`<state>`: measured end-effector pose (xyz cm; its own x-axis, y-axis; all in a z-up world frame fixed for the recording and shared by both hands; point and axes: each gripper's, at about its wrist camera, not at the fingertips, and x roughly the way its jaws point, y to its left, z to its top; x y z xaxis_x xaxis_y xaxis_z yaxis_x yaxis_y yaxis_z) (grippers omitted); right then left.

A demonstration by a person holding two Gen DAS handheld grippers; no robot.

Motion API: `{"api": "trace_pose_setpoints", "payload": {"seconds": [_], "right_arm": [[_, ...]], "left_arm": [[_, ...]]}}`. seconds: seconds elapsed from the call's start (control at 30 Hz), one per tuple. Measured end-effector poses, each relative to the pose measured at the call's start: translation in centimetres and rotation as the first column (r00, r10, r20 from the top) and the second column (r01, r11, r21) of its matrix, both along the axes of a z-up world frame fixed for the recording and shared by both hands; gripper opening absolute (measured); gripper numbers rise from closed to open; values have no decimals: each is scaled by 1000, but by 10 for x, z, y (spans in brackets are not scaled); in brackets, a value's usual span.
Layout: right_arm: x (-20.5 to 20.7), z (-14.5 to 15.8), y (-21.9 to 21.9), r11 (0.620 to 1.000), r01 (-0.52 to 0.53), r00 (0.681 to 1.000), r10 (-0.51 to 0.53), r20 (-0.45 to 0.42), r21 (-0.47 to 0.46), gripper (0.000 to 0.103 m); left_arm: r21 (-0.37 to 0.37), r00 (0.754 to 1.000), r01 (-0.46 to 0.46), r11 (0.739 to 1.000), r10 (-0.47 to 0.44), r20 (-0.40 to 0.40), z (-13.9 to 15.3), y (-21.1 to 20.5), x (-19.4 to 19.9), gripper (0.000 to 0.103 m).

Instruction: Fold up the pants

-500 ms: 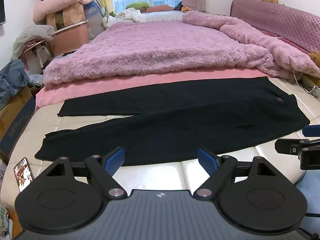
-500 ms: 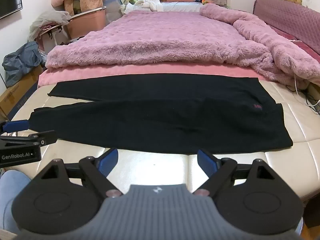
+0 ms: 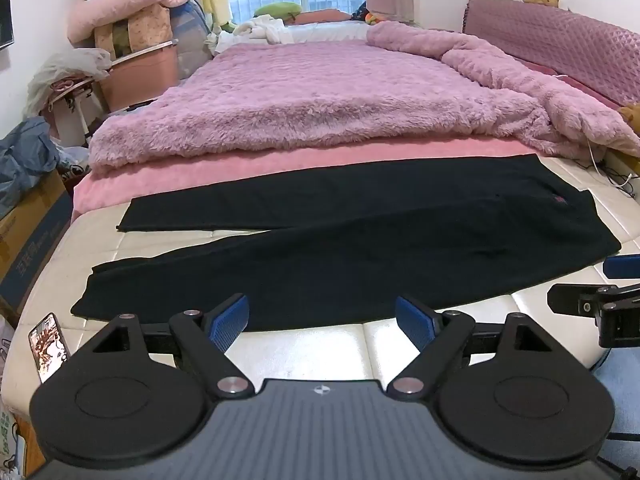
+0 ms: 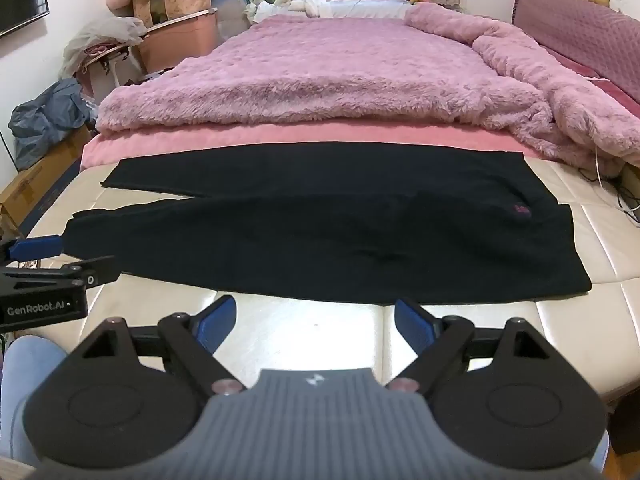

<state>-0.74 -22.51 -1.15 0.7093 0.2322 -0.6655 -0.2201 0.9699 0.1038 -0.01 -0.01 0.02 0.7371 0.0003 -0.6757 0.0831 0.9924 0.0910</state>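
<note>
Black pants (image 3: 360, 248) lie flat across the cream mattress, waist to the right, both legs spread apart toward the left; they also show in the right wrist view (image 4: 340, 236). My left gripper (image 3: 322, 322) is open and empty, just short of the near leg's lower edge. My right gripper (image 4: 314, 322) is open and empty, just in front of the pants' near edge by the seat. Each gripper shows at the edge of the other's view: the right gripper (image 3: 600, 300) and the left gripper (image 4: 48, 272).
A fluffy pink blanket (image 3: 320, 100) covers the bed beyond the pants. A phone (image 3: 48, 344) lies on the mattress' (image 3: 312, 344) near left corner. Cardboard boxes (image 3: 28, 232) and piled bedding (image 3: 132, 28) stand left of the bed. Cables (image 3: 616, 176) lie at the right.
Both grippers have edged slightly forward toward the pants. The pants have not moved.
</note>
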Motion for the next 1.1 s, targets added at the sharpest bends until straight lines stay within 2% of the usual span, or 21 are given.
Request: {"api": "trace_pose_setpoints", "payload": {"seconds": [1.1], "right_arm": [[1,-1,1,1000,-12,1000,13,-26,9,82]], "left_arm": [[-3,1000,-2,1000,2,-2,1,10,1,97]]}}
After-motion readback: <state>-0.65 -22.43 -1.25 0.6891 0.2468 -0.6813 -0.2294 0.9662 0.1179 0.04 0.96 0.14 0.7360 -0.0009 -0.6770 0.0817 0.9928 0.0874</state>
